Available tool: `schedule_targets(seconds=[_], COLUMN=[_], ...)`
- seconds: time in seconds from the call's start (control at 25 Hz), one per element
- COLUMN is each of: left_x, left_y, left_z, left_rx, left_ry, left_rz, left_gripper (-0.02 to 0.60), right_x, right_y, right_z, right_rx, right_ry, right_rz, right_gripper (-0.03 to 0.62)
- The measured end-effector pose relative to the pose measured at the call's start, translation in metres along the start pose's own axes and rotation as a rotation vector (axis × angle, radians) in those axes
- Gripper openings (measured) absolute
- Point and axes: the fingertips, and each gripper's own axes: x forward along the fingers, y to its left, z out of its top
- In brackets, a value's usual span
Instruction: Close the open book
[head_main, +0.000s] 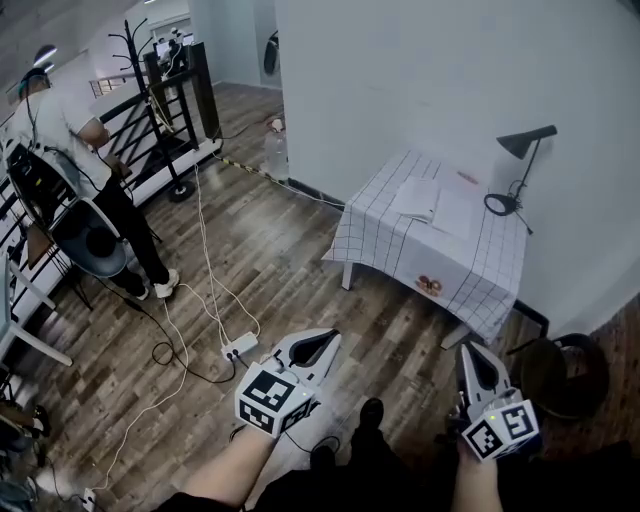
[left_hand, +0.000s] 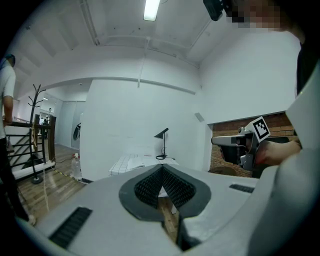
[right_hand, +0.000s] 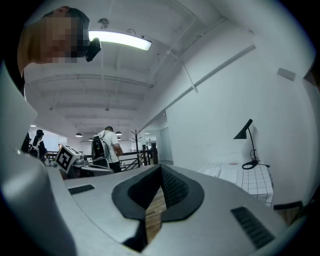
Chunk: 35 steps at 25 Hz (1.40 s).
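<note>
The left gripper and right gripper are both clenched, empty. Well ahead of them, a seemingly open book lies on the checked-cloth table.

Left tongs, right tongs: white shells, black ribbed pads, marker cubes.

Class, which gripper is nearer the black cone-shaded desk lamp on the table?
Right. The right gripper is short of the black cone-shaded desk lamp, nearly in line with it; the left gripper is off to its left.
</note>
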Motion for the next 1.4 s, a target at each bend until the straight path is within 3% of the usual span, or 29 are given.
schedule_targets(seconds=[0.32, 0.64, 0.96, 1.4], left_x=[0.057, 0.178, 0.285, 0.367], left_y=[0.035, 0.051, 0.055, 0.073], left_z=[-0.001, -0.001, 0.024, 0.017], left_rx=[0.002, -0.005, 0.019, -0.023], left_ry=[0.039, 0.098, 0.128, 0.146], left_rz=[0.035, 0.000, -0.014, -0.054], left_gripper=[0.003, 0.003, 0.003, 0.003], right_x=[0.058, 0.121, 0.161, 0.200], right_y=[-0.047, -0.148, -0.247, -0.299], right_z=[-0.013, -0.015, -0.002, -0.016], right_rx=[0.034, 0.058, 0.067, 0.067], right_ry=[0.015, 0.034, 0.042, 0.108], right_rz=[0.024, 0.010, 0.016, 0.002], right_gripper=[0.003, 0.003, 0.003, 0.003])
